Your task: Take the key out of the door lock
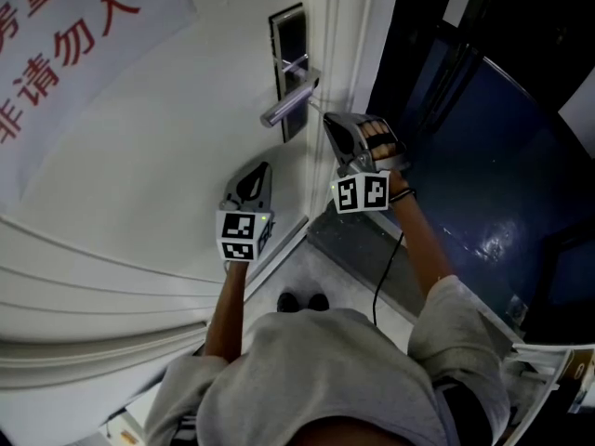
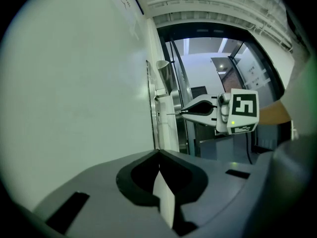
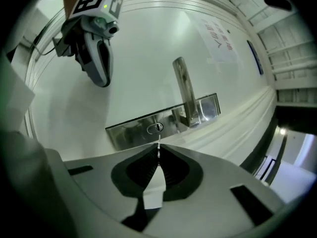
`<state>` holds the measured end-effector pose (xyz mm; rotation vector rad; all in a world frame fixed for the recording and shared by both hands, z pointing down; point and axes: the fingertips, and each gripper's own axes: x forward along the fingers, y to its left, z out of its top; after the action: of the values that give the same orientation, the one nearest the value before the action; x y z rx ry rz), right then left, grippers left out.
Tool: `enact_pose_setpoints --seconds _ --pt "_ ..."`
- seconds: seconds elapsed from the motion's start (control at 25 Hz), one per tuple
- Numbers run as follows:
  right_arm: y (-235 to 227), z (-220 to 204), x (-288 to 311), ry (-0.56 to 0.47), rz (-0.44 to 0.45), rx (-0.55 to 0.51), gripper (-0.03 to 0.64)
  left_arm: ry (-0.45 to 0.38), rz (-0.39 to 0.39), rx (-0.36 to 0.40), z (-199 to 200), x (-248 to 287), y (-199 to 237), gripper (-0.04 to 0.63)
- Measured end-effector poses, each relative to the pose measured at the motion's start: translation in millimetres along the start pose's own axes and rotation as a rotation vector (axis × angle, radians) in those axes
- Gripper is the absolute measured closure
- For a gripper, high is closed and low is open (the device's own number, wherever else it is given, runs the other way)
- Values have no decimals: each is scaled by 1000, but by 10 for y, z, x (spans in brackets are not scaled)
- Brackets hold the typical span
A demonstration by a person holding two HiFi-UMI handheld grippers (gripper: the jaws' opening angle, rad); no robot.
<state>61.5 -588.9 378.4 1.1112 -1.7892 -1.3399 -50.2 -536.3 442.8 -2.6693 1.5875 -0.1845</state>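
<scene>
A thin metal key (image 3: 158,144) sticks out of the tips of my right gripper (image 3: 158,155), which is shut on it. The key points at the keyhole (image 3: 155,128) in the steel lock plate (image 3: 133,128), just below the lever handle (image 3: 184,90). In the left gripper view the key (image 2: 173,114) shows as a fine rod in front of my right gripper (image 2: 182,113), its tip seemingly a little clear of the plate. My left gripper (image 2: 158,155) is shut and empty, close to the white door (image 1: 167,137), left of and below the lock plate (image 1: 290,63).
A paper sign with red characters (image 1: 56,54) hangs on the door at the upper left. The door frame (image 1: 349,45) runs just right of the lock, with a dark blue floor (image 1: 483,156) beyond it. A black cable (image 1: 386,277) hangs from my right gripper.
</scene>
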Motion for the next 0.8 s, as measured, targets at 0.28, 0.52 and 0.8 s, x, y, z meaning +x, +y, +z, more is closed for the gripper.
enact_pose_setpoints --seconds 0.28,0.52,0.8 --pt "-39 -283 -218 49 -14 402 588 4 -32 0 -7 105 -103 577" --pt "-40 -667 -530 112 -66 761 586 5 -69 4 -17 237 -197 577" --pt "147 -1033 -1000 190 -136 977 588 22 -110 -5 -84 363 -315 577"
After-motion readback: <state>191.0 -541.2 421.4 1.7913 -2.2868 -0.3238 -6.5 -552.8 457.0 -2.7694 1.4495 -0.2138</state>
